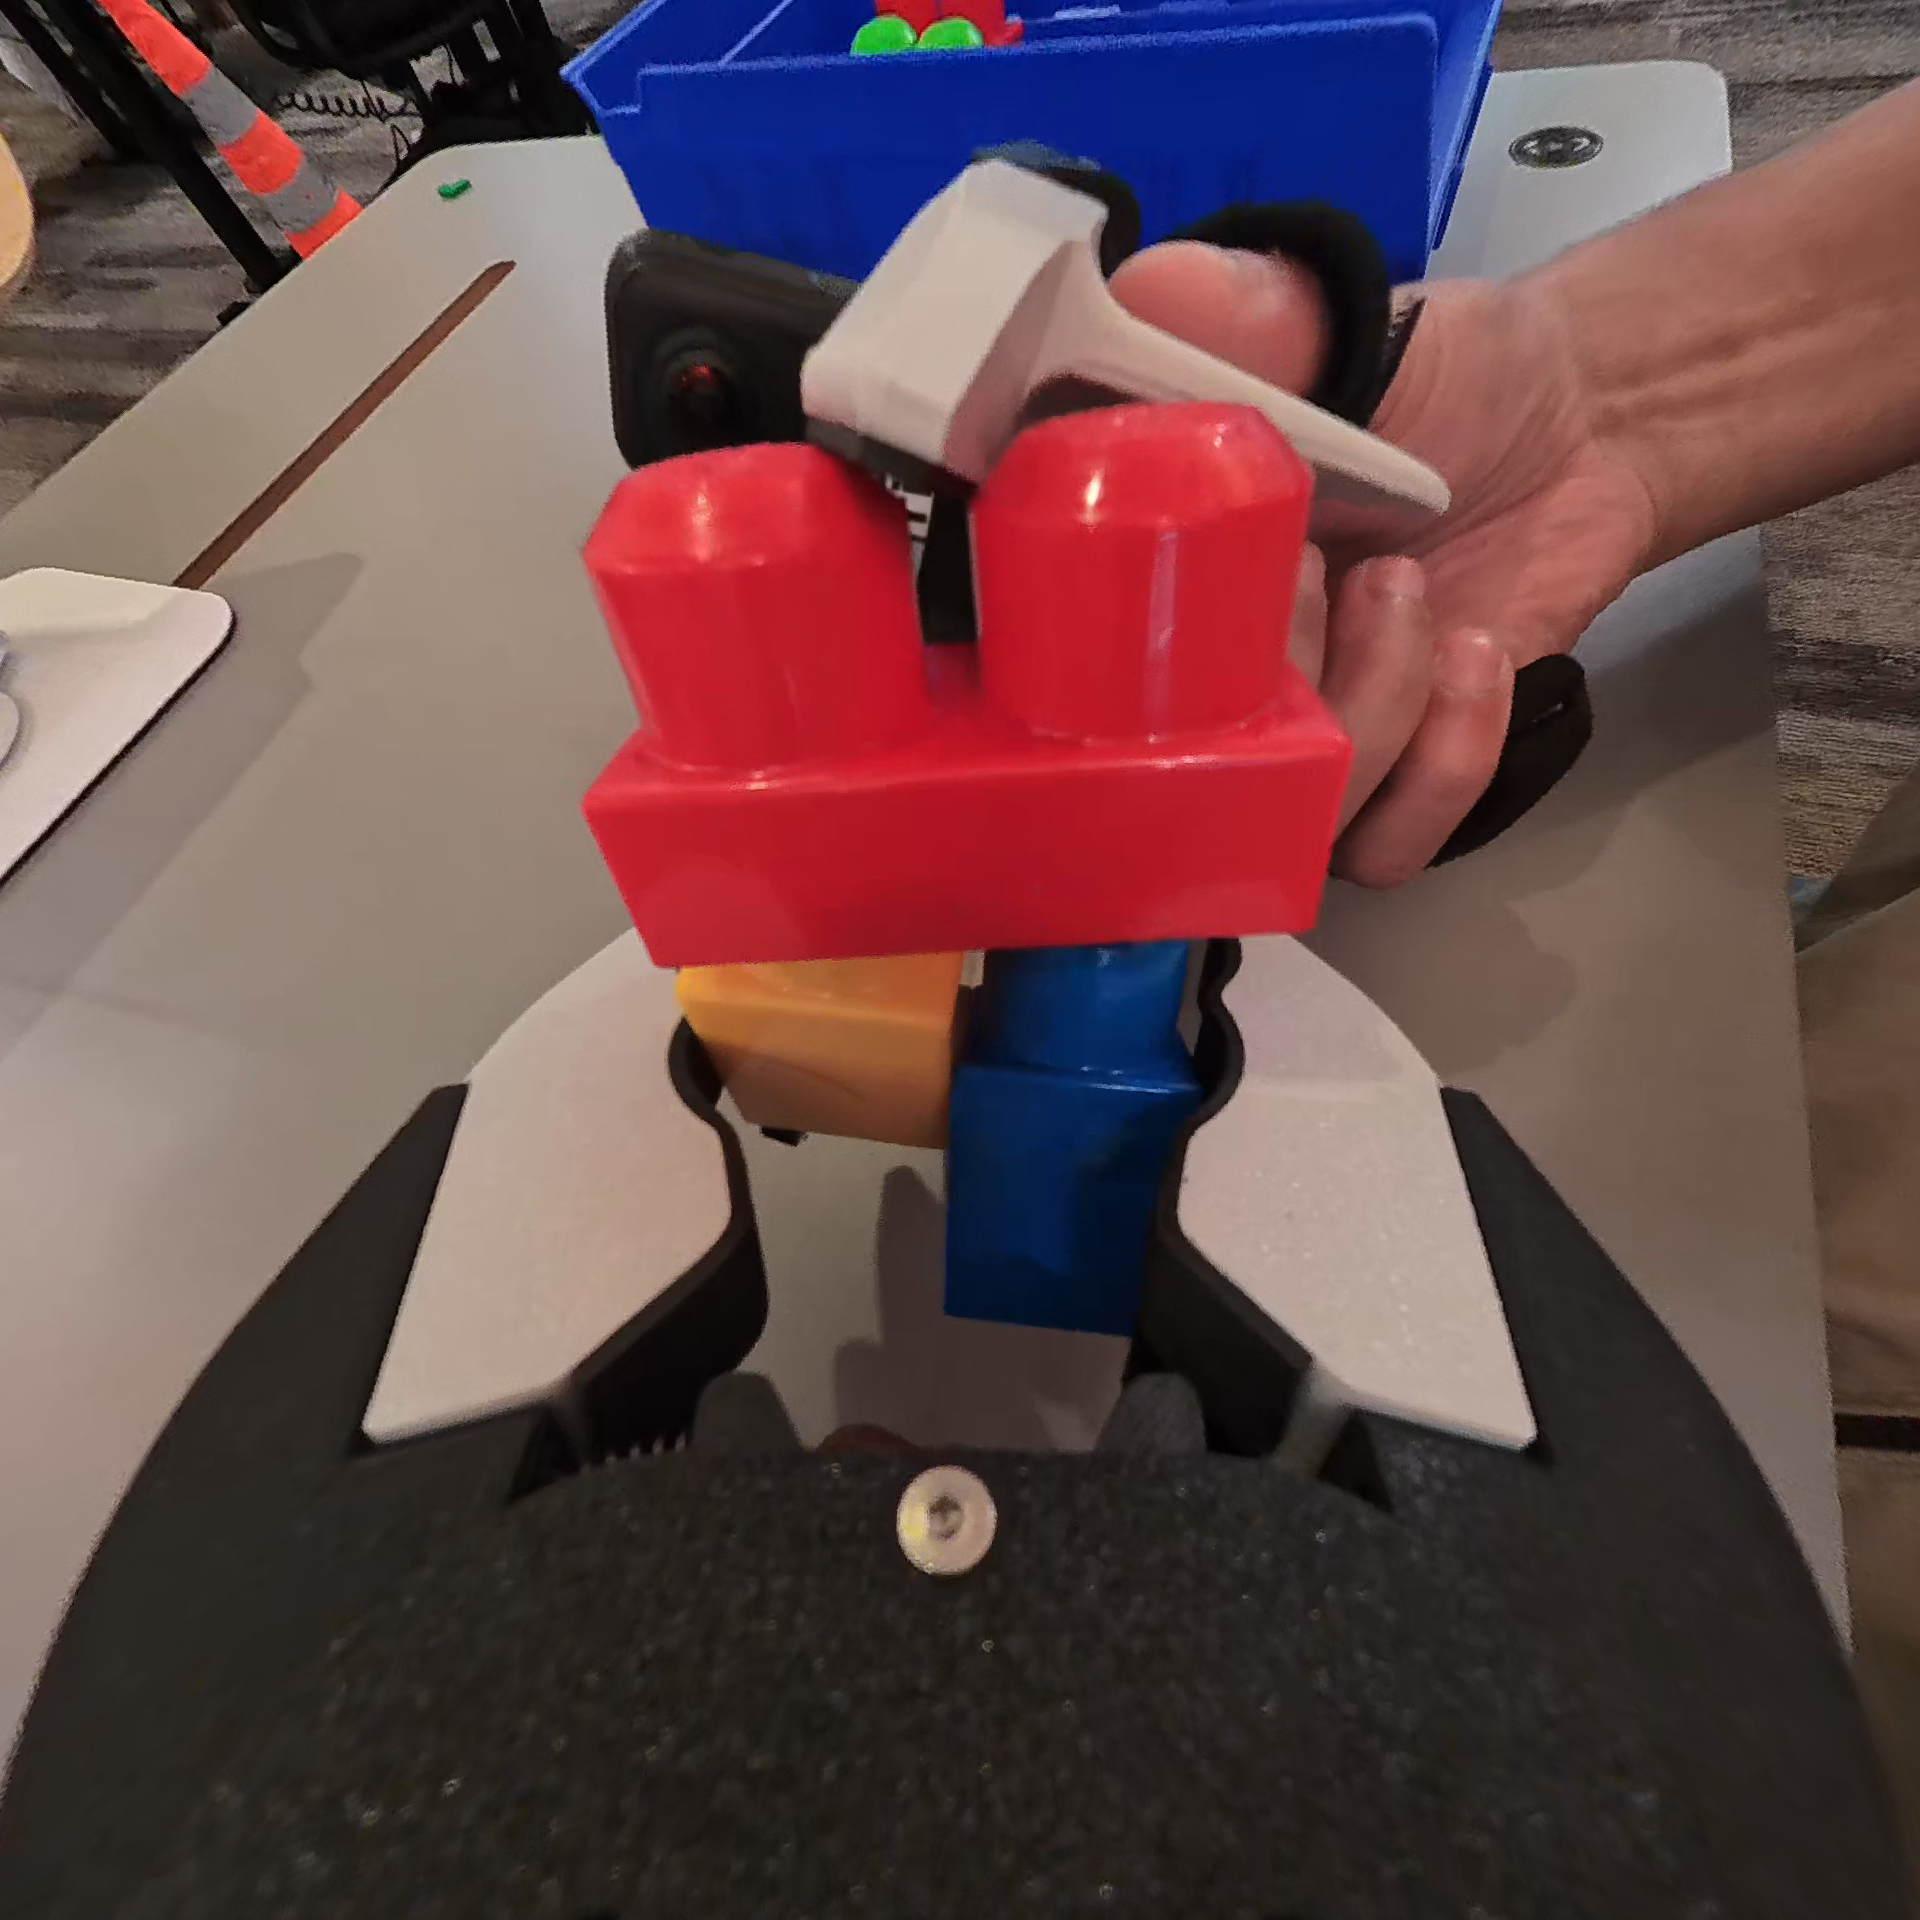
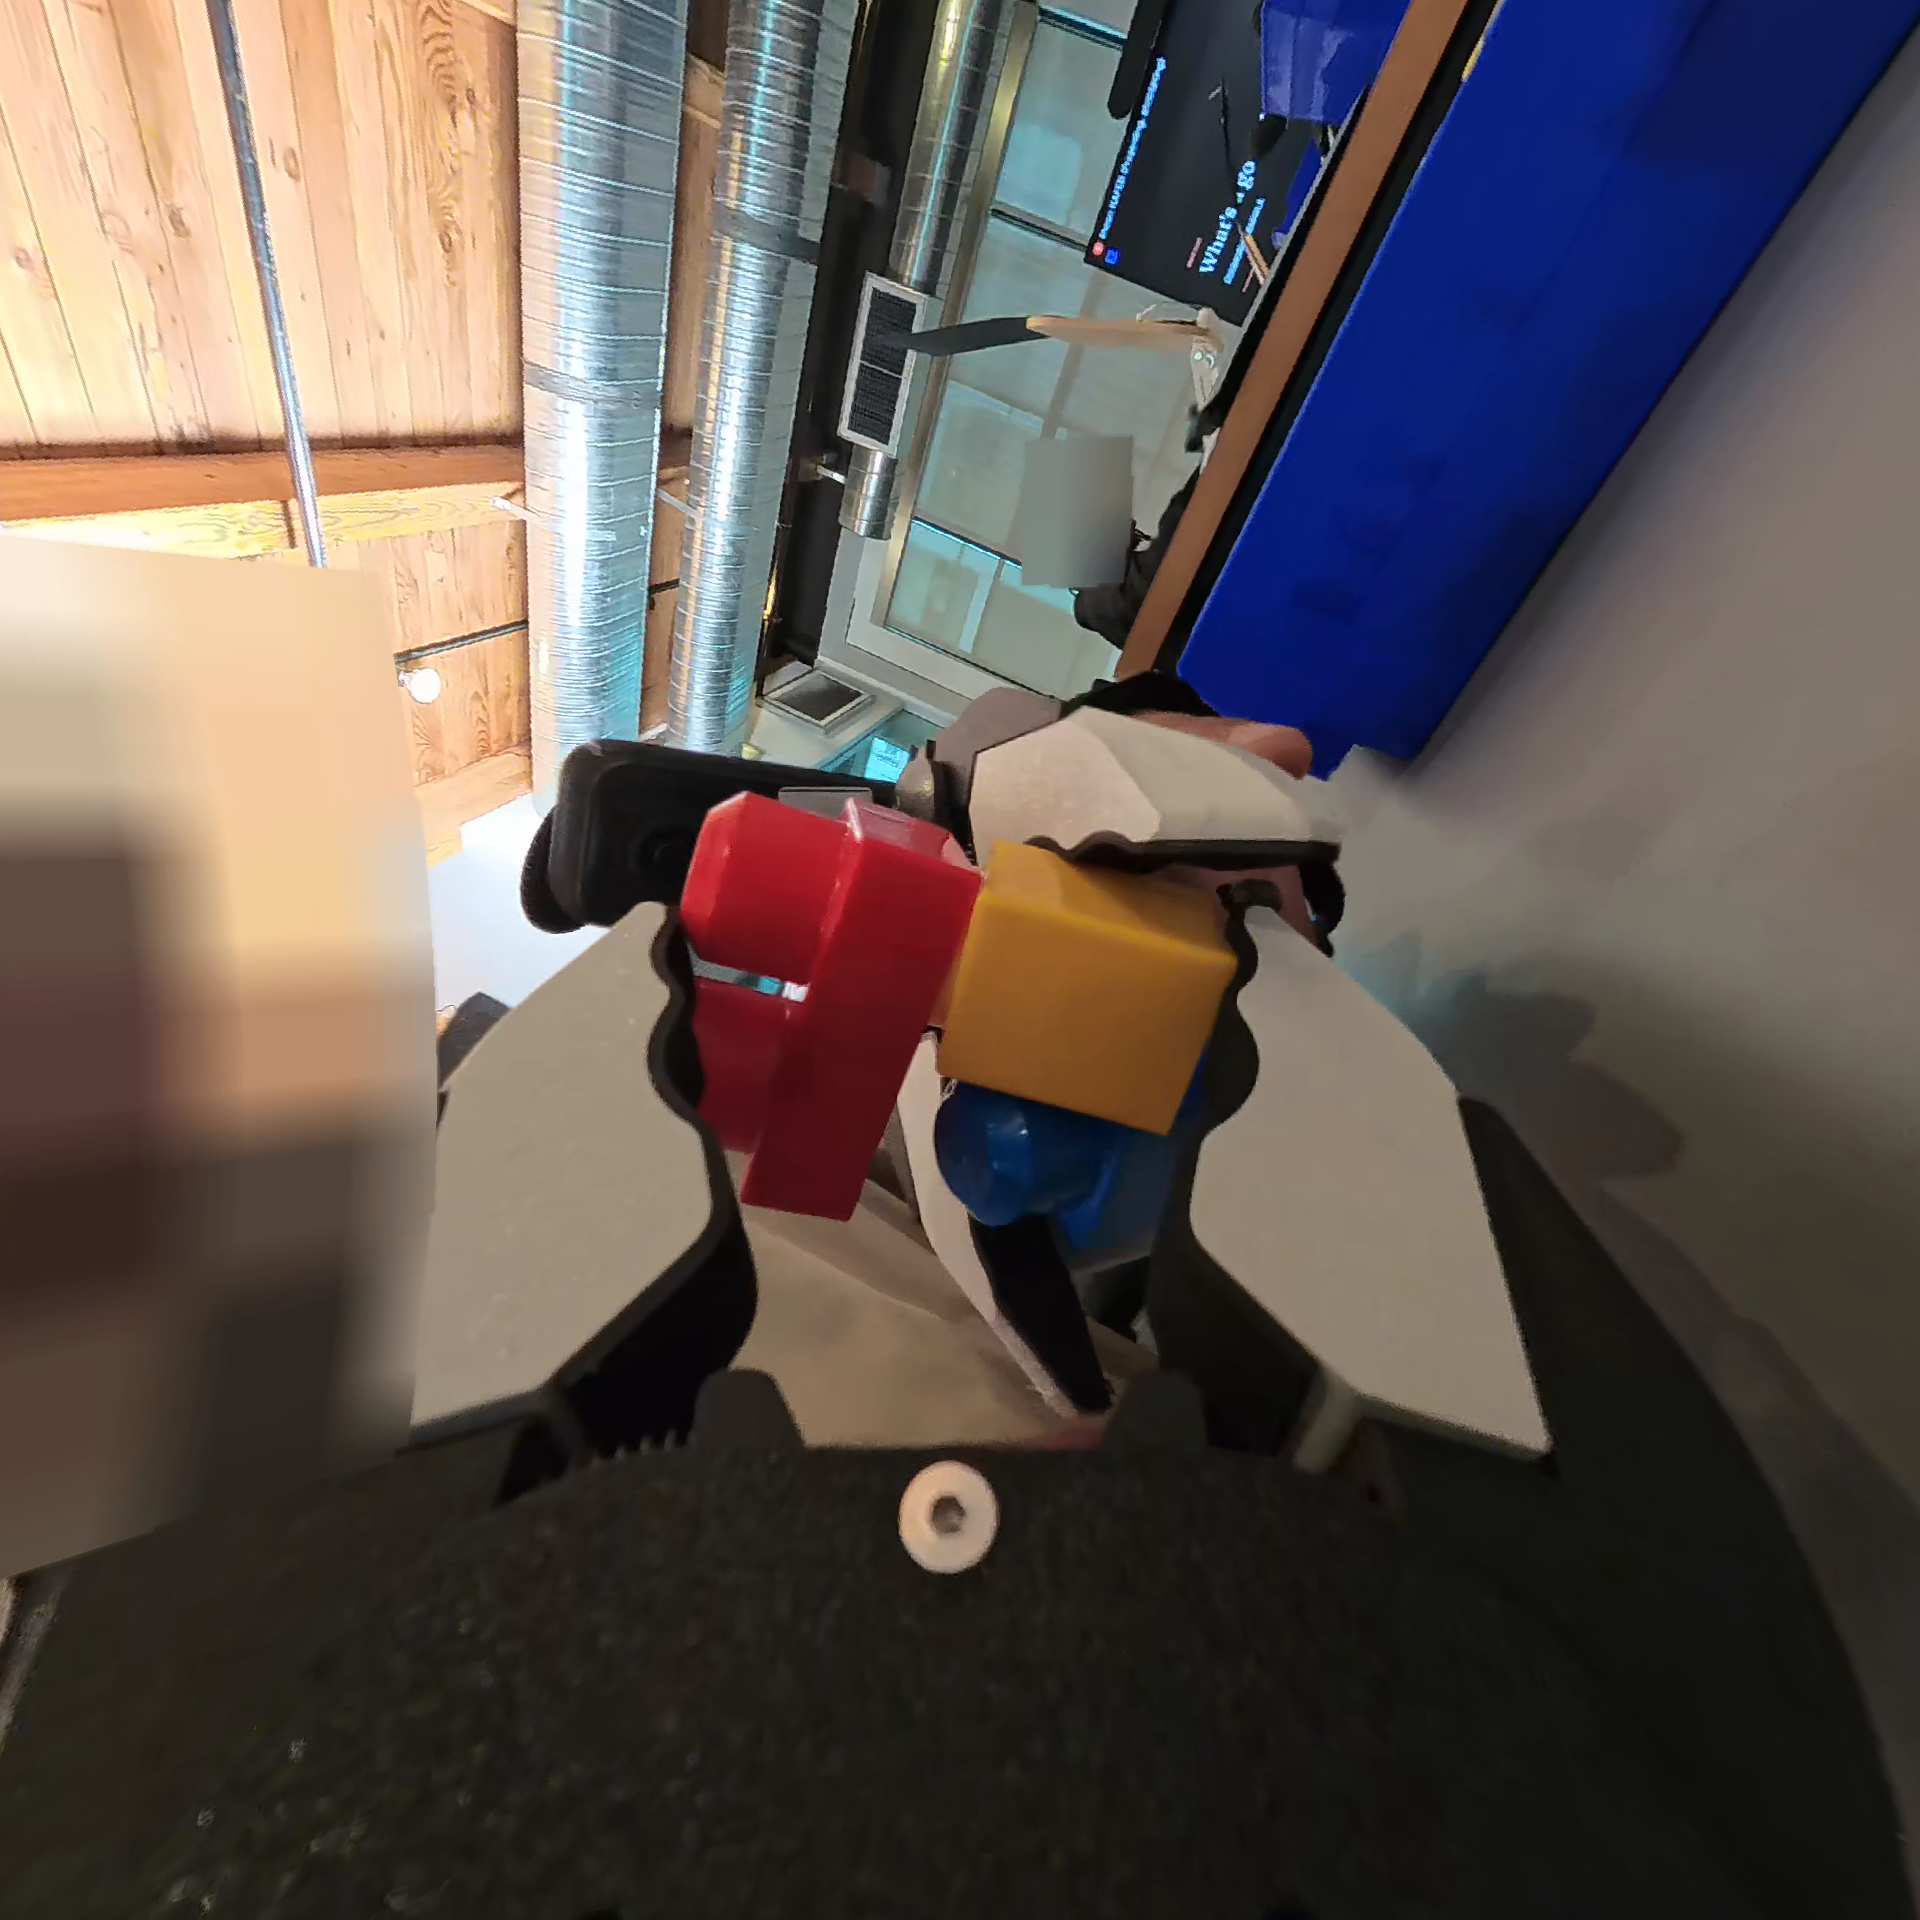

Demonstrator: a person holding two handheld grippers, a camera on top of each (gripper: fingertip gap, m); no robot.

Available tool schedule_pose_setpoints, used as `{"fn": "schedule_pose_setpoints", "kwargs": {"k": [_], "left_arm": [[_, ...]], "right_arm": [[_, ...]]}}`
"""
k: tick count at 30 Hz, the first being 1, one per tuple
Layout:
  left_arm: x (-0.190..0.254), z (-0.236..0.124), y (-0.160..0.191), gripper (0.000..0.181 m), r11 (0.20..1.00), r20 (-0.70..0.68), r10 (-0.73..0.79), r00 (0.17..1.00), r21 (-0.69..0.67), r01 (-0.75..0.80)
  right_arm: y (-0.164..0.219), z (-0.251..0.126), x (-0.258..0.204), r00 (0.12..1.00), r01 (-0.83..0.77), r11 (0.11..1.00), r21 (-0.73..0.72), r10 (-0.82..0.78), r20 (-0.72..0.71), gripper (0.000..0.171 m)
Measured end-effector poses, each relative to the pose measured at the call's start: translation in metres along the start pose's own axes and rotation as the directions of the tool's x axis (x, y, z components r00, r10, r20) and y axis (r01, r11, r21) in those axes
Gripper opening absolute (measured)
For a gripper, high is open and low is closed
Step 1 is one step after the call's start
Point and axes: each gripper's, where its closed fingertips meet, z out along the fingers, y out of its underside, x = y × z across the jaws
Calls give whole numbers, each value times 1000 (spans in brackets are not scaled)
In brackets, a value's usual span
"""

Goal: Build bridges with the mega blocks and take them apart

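A small bridge is held between both grippers over the grey table point(image 1: 416, 727). It is a red two-stud block point(image 1: 966, 831) across a yellow block point(image 1: 831, 1049) and a blue block point(image 1: 1070, 1174). My left gripper point(image 1: 951, 1039) is shut on the yellow and blue legs, one finger on each outer side. My right gripper point(image 2: 951, 987) is turned on its side and shut across the bridge, one finger on the red block point(image 2: 821, 997) and the other on the yellow block point(image 2: 1091, 987). The blue block point(image 2: 1008, 1153) shows below. One right finger point(image 1: 966, 312) lies over the red studs.
A blue bin point(image 1: 1039, 135) with green and red blocks point(image 1: 914, 31) stands just behind the bridge, and it also shows in the right wrist view point(image 2: 1558, 364). A person's hand point(image 1: 1507, 468) holds the right gripper. A white pad point(image 1: 94, 665) lies at the left edge. My right fingertips sit around 5 cm from my left ones.
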Motion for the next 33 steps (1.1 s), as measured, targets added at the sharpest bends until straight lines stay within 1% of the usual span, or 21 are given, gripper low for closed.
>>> {"fn": "schedule_pose_setpoints", "kwargs": {"k": [3, 6, 10, 15, 20, 22, 24, 27, 31, 33], "left_arm": [[-1, 1, 1, 89, 1000, -21, -18, 1000, 4, 18], [1, 1, 6, 89, 1000, -32, 0, 999, -11, 0], [2, -1, 1, 89, 1000, -38, 8, 999, 9, -7], [3, -4, -3, 89, 999, -37, 26, 999, 23, -25], [-1, -1, 6, 89, 995, 2, 76, 997, -66, -76], [-2, 0, 8, 88, 993, 6, 84, 996, -82, -83], [-3, 0, 9, 88, 993, 10, 80, 997, -85, -79], [-2, 0, 8, 88, 995, 3, 71, 997, -71, -70], [3, -4, 3, 89, 997, -24, 73, 997, -26, -73], [3, -3, 5, 89, 997, -18, 68, 998, -23, -68]], "right_arm": [[0, 0, 3, 1000, -7, 1000, -6, 7, -17, 95], [1, 1, 5, 999, -9, 1000, -16, 8, -37, 96], [1, 0, 0, 1000, -9, 1000, -29, 8, -10, 96], [6, 0, -2, 995, 67, 993, -98, -74, -67, 98], [6, -2, 4, 980, 106, 986, -130, -126, -155, 96], [7, -2, 6, 968, 145, 978, -149, -171, -184, 95], [5, -1, 7, 965, 148, 980, -132, -172, -197, 95], [5, -1, 7, 967, 140, 980, -140, -166, -195, 94], [7, -1, 1, 991, 85, 990, -113, -97, -96, 94], [7, -1, 2, 991, 88, 992, -95, -97, -95, 94]]}}
